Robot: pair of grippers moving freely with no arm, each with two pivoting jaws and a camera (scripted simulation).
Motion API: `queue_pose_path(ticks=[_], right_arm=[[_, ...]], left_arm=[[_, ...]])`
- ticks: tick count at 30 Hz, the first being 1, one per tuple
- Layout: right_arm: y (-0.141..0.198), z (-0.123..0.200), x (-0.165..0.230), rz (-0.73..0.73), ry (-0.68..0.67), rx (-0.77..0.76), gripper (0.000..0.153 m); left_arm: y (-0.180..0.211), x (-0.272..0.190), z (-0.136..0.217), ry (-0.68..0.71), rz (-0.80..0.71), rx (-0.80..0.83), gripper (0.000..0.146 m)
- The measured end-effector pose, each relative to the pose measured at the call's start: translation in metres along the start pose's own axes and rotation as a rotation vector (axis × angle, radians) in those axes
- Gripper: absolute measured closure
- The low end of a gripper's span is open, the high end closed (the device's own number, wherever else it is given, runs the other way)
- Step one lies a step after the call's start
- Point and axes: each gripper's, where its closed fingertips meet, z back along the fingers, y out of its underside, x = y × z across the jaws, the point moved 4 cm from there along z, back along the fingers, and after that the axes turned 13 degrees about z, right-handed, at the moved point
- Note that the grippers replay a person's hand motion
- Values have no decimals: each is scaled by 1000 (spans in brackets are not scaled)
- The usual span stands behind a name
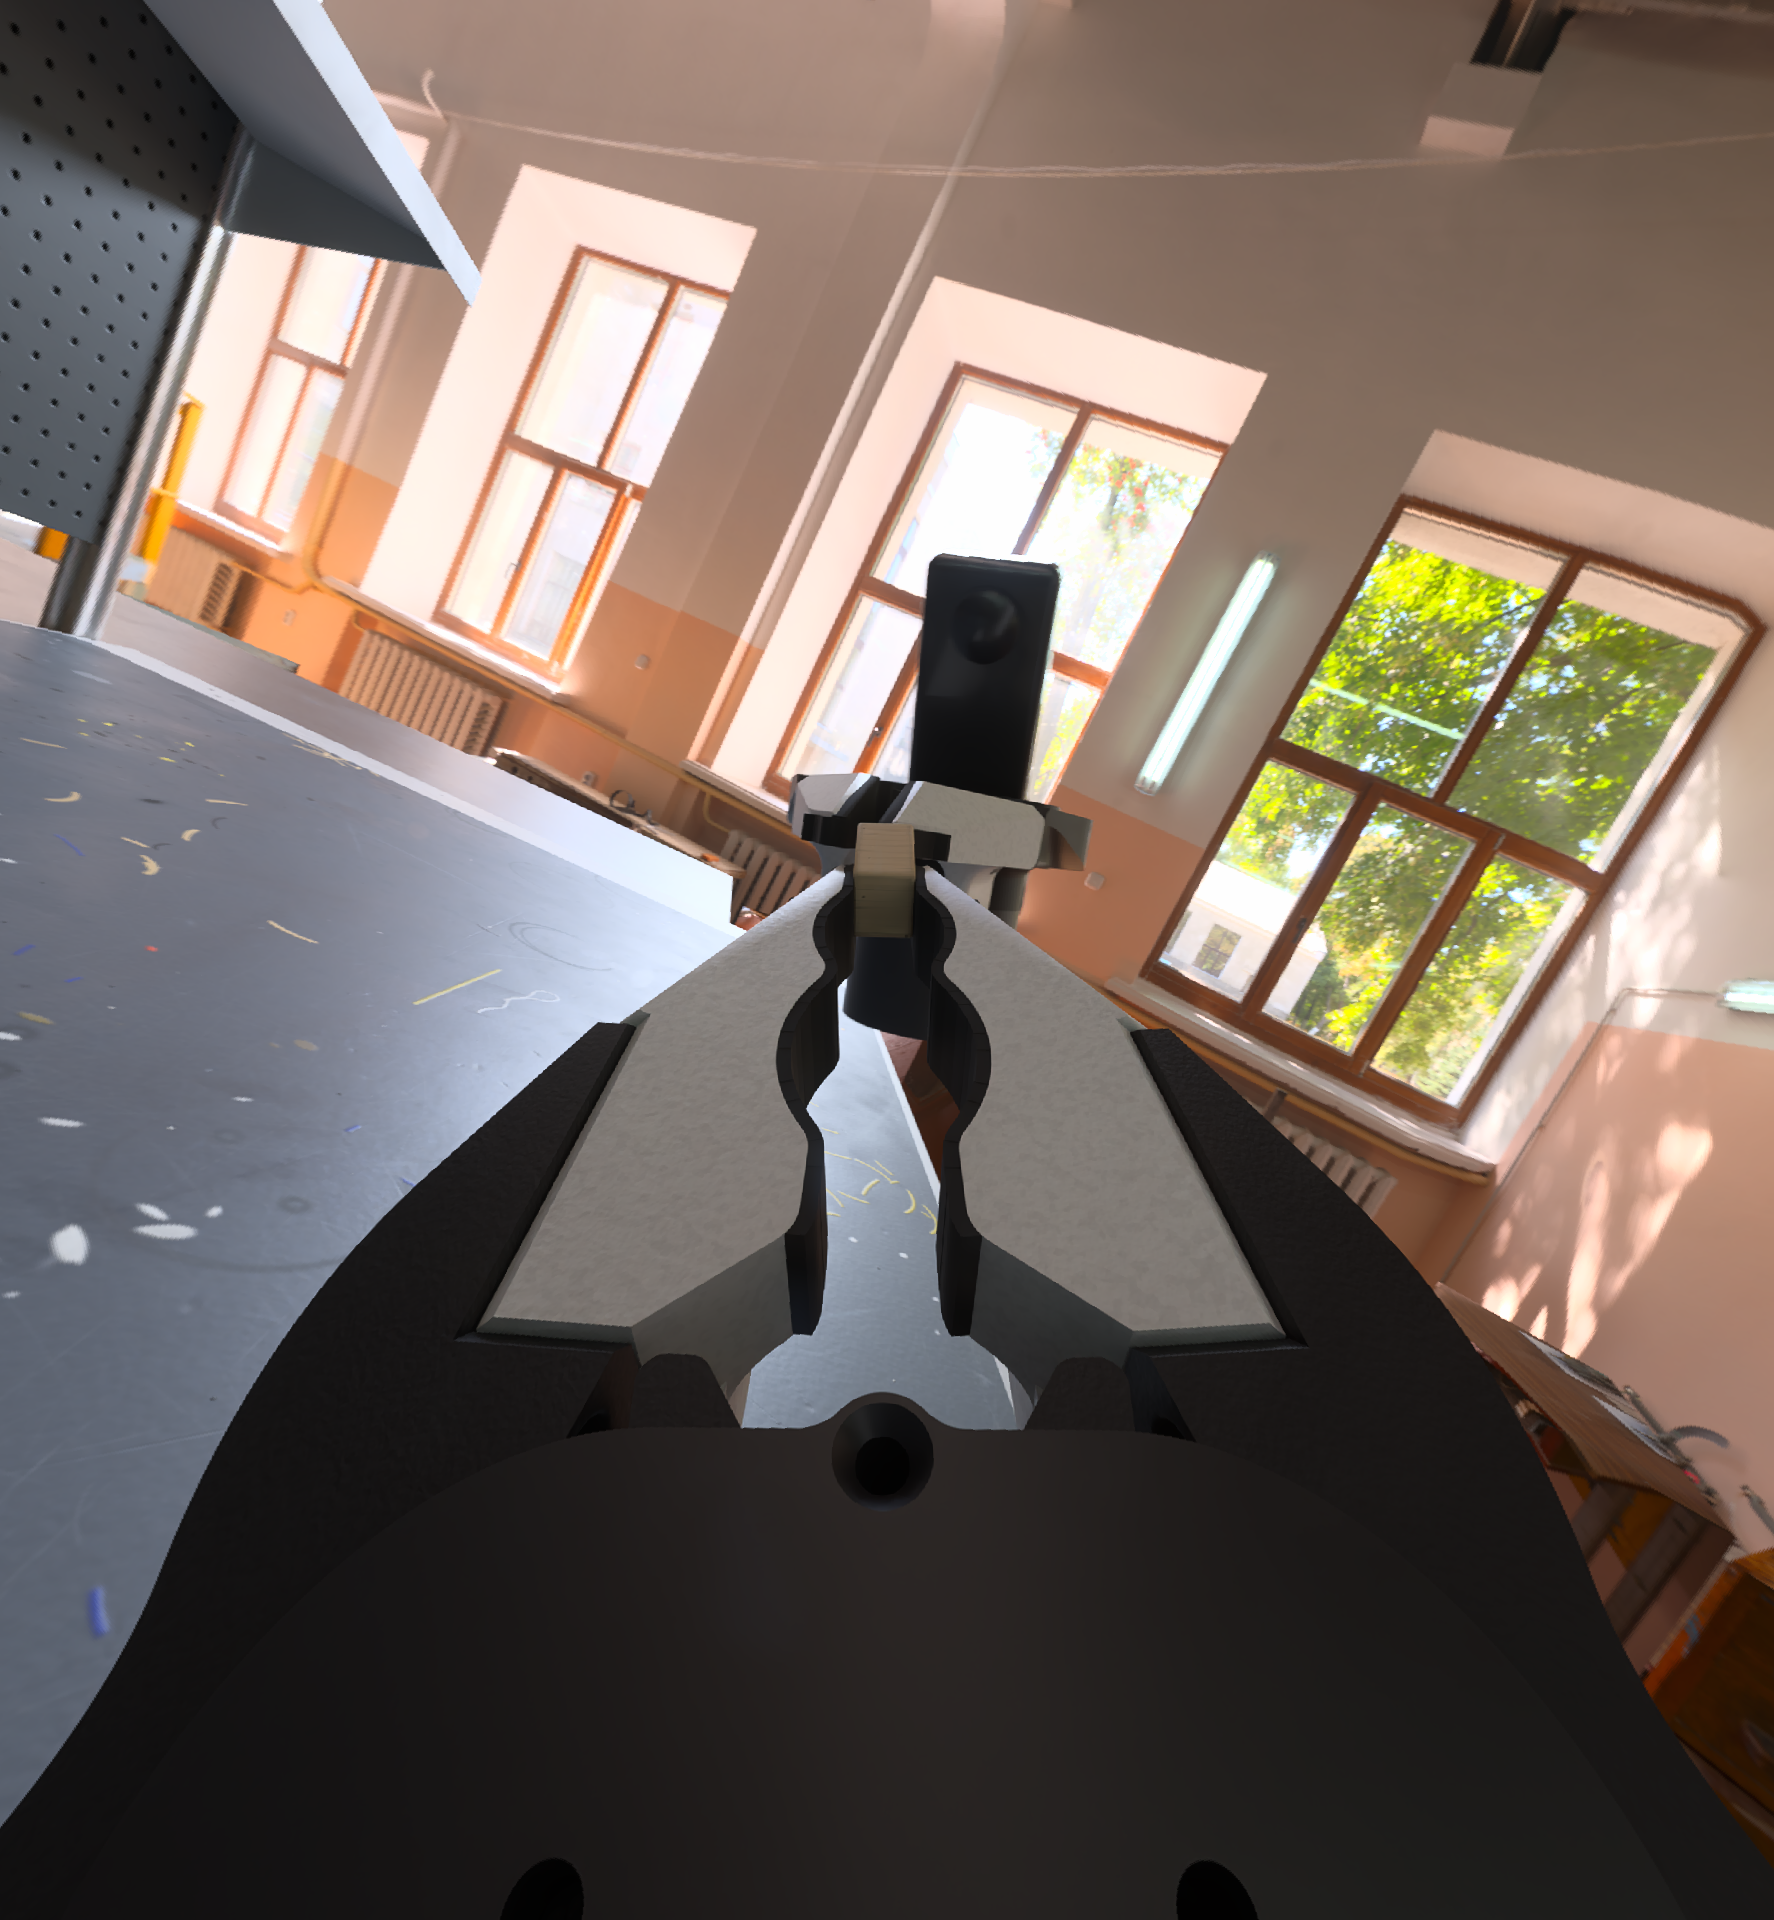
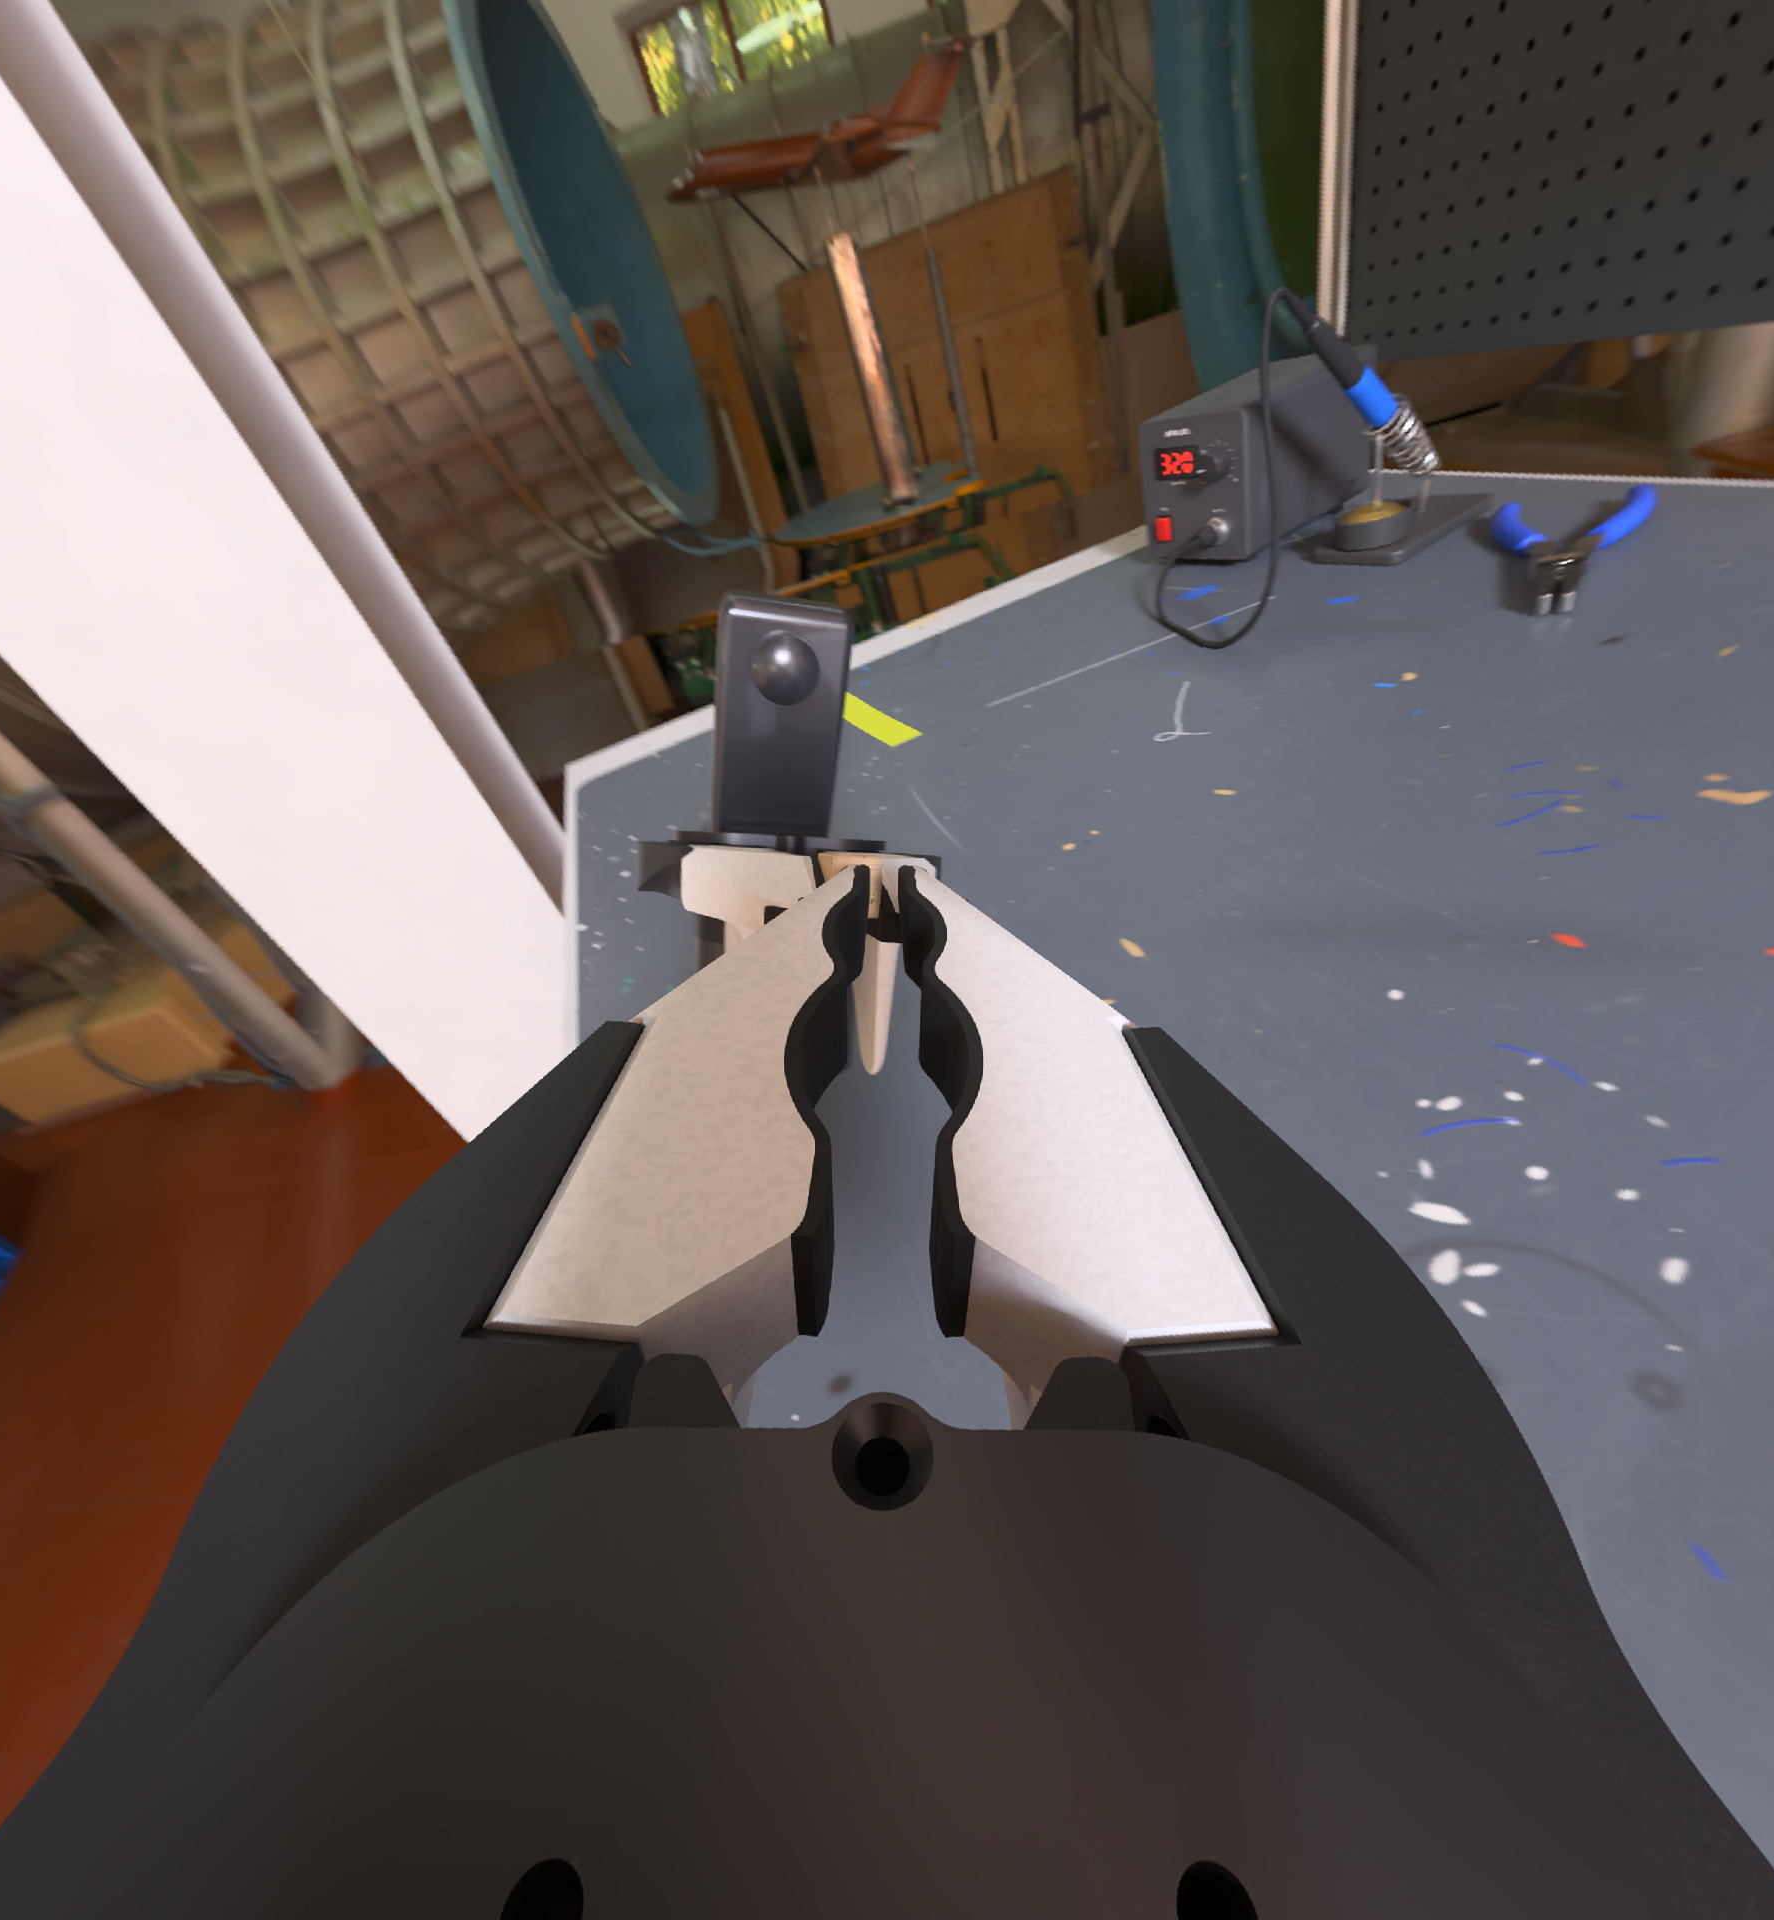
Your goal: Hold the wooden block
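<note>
A small pale wooden block (image 1: 883, 894) is held above the grey table (image 1: 239, 987). My left gripper (image 1: 883, 904) is shut on it at the fingertips. Straight beyond it, the right gripper (image 1: 940, 831) faces me, its tips meeting the same block from the far side. In the right wrist view, my right gripper (image 2: 878, 883) has its jaws nearly together, with the end of the block (image 2: 855, 864) showing at the tips. The left gripper (image 2: 758, 883) faces it from just behind. Most of the block is hidden by fingers.
On the table (image 2: 1382, 987) at the far side stand a grey soldering station (image 2: 1236, 478), a blue-handled iron in its stand (image 2: 1382, 416) and blue pliers (image 2: 1569, 540). A dark pegboard (image 2: 1589, 156) rises behind. The table edge (image 2: 592, 790) is close on the left.
</note>
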Motion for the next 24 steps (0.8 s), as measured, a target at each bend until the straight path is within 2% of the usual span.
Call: queue_pose_path(ticks=[4, 7, 13, 16, 24], right_arm=[[1, 0, 0, 72, 56, 43, 148], [5, 2, -1, 84, 55, 79, 148], [12, 9, -2, 50, 34, 99, 148], [13, 10, -4, -8, 18, 70, 148], [13, 13, -3, 31, 39, 57, 147]], left_arm=[[0, 2, 0, -33, -19, 0, 137], [4, 5, 0, -103, -100, 41, 137], [10, 6, -4, -189, -239, 109, 137], [10, 6, -5, -198, -262, 109, 137], [12, 7, -8, -218, -300, 109, 137]])
